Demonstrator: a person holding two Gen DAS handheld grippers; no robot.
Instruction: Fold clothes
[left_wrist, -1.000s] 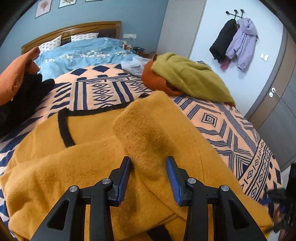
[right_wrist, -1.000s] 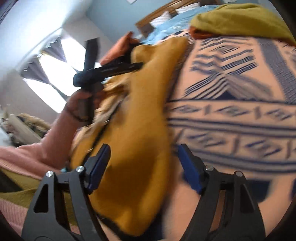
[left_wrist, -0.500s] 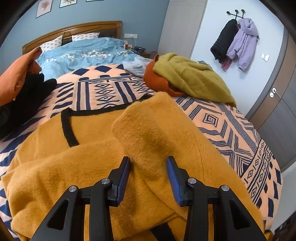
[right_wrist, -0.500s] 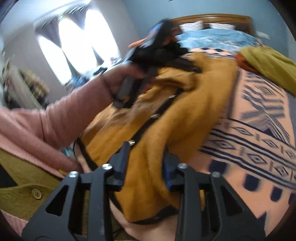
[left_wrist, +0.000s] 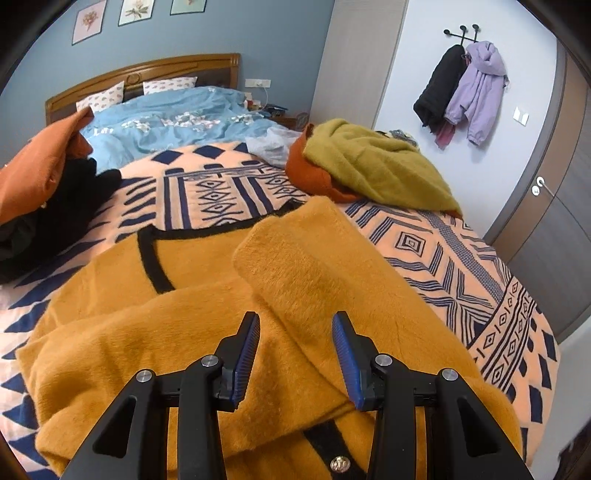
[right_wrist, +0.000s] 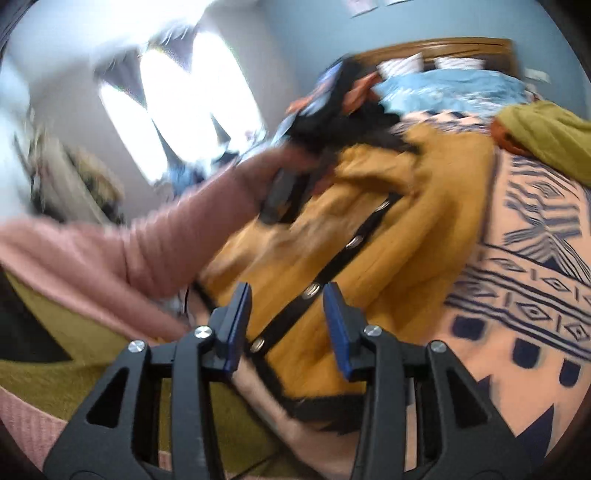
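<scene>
A mustard-yellow cardigan (left_wrist: 177, 302) with black trim lies spread on the patterned blanket (left_wrist: 443, 258), one sleeve (left_wrist: 303, 266) folded across its front. My left gripper (left_wrist: 295, 332) hovers just above that sleeve, jaws apart, nothing between the pads. In the right wrist view the cardigan (right_wrist: 424, 221) shows its black snap placket (right_wrist: 343, 258). My right gripper (right_wrist: 286, 310) is at the hem, jaws part open; the placket shows between them and the pads do not press it. A pink-sleeved arm (right_wrist: 166, 240) holds the blurred left gripper over the cardigan.
An olive garment (left_wrist: 373, 166) lies on an orange one at the far right of the bed. Orange and black clothes (left_wrist: 48, 184) are piled at the left. A blue duvet (left_wrist: 177, 114) covers the head end. Coats (left_wrist: 465, 85) hang by the door.
The right gripper's jaws narrowed from wide, and it swung and rose from the blanket side to the cardigan's hem. The left gripper stayed over the folded sleeve.
</scene>
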